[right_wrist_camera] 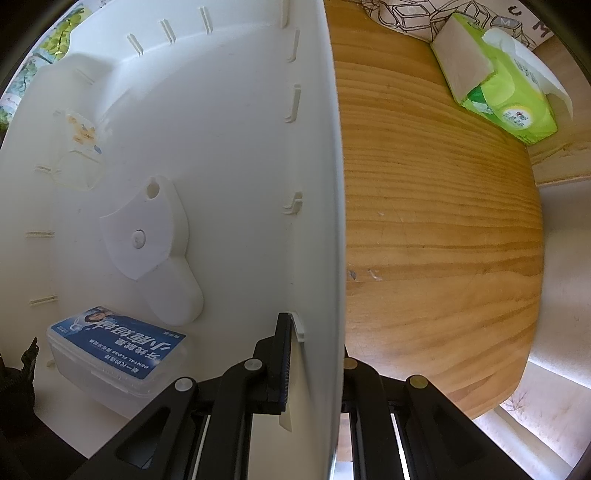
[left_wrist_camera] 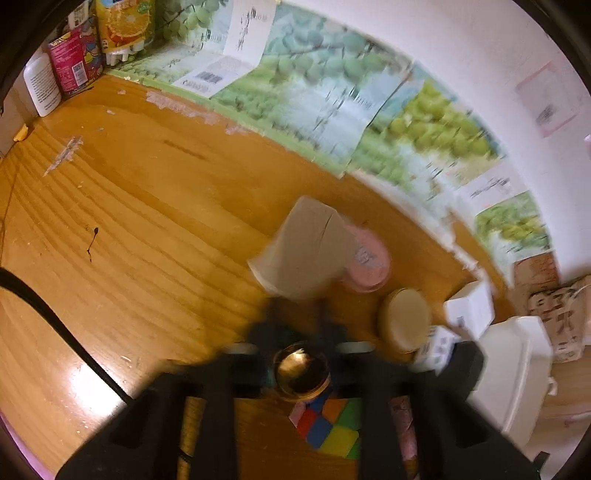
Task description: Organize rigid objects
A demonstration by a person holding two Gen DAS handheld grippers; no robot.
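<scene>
The left wrist view is blurred. My left gripper [left_wrist_camera: 299, 306] is shut on the lower edge of a beige carton [left_wrist_camera: 303, 251], which hangs tilted over the wooden table [left_wrist_camera: 147, 221]. Behind the carton stands a pink jar [left_wrist_camera: 371, 262], with a tan round jar [left_wrist_camera: 406, 317] to its right. A colourful puzzle cube [left_wrist_camera: 328, 424] and a gold-rimmed round thing [left_wrist_camera: 301, 373] lie under the gripper. My right gripper [right_wrist_camera: 314, 343] points down and is shut on the wall of a white bin [right_wrist_camera: 325, 184]. Inside the bin lie a blue-labelled dental floss box [right_wrist_camera: 114, 347] and a white plastic piece [right_wrist_camera: 147, 236].
White boxes [left_wrist_camera: 469, 310] and the white bin [left_wrist_camera: 517, 369] sit at the table's right. Bottles and a juice carton [left_wrist_camera: 122, 26] stand at the far left corner. Fruit-print paper [left_wrist_camera: 314, 85] lines the wall. A green tissue pack [right_wrist_camera: 506, 88] lies beyond the bin. A black cable [left_wrist_camera: 55, 317] crosses the left.
</scene>
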